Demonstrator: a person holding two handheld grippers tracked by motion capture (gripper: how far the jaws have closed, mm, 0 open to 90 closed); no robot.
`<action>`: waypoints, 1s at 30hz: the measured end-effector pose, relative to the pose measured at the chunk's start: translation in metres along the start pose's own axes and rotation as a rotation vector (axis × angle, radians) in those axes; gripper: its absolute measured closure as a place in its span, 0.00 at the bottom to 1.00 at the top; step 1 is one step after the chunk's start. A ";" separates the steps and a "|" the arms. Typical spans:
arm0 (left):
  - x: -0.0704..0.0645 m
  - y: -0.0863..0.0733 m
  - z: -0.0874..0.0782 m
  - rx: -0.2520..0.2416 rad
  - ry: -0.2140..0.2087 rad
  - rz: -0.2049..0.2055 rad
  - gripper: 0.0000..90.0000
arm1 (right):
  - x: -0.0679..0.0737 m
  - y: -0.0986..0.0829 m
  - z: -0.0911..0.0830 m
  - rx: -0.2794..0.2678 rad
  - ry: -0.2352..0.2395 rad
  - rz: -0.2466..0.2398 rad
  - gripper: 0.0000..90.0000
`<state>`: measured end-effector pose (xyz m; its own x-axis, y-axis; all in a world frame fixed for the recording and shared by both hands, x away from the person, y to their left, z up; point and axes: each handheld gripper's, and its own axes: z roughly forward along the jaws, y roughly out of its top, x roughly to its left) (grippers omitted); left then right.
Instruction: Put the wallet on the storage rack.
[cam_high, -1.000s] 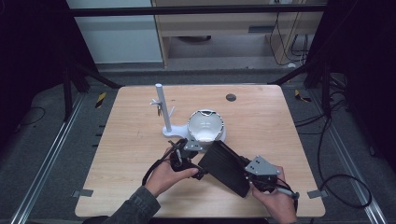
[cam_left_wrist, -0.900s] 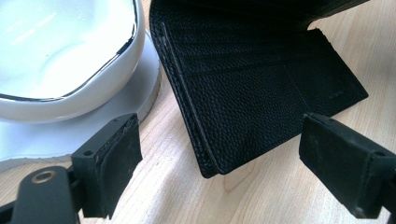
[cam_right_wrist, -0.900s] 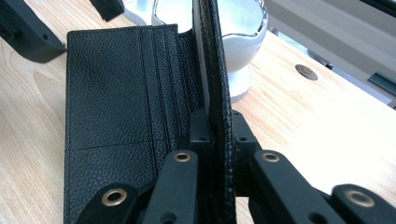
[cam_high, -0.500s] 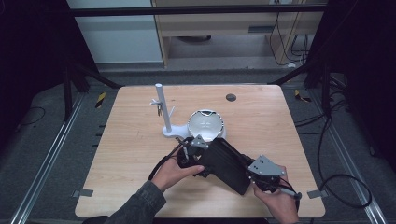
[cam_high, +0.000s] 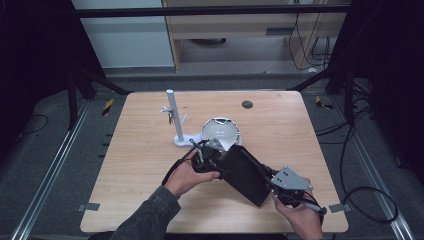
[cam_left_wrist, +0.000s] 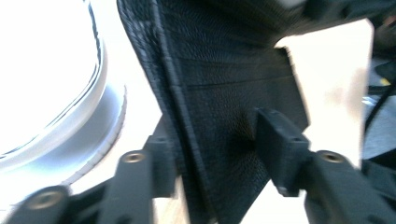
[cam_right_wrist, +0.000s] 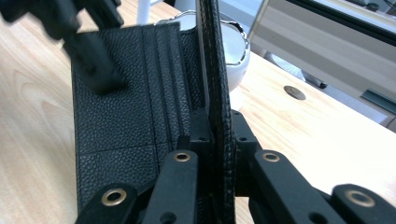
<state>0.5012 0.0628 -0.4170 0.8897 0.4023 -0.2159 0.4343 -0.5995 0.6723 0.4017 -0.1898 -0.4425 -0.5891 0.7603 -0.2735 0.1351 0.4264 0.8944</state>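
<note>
Jaws clamp both ends of the black wallet (cam_high: 245, 172), left gripper (cam_high: 206, 156) on the flap by the white bowl (cam_high: 220, 132), right gripper (cam_high: 280, 187) pinching its near flap, long axis running between them.

We see the left gripper (cam_high: 212, 152) has slid up along the black wallet (cam_high: 245, 172) toward the white bowl (cam_high: 220, 133); the right gripper (cam_high: 278, 187) edged slightly right, and the wallet shifted with it.

Wooden table (cam_high: 140, 165): stand (cam_high: 176, 120), bowl (cam_high: 220, 132)
</note>
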 end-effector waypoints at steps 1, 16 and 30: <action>-0.002 0.003 -0.004 -0.001 -0.011 0.000 0.67 | 0.000 0.000 0.000 0.000 0.006 0.000 0.93; -0.020 0.045 -0.044 0.035 0.056 0.074 0.90 | 0.006 -0.015 0.006 0.081 0.128 0.048 0.53; -0.019 0.058 -0.088 -0.019 0.102 0.072 0.90 | -0.009 -0.044 0.018 0.257 0.043 0.146 0.14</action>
<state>0.4966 0.0811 -0.3117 0.8990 0.4277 -0.0940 0.3662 -0.6167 0.6968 0.4154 -0.2068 -0.4860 -0.5810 0.8037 -0.1287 0.4150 0.4286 0.8025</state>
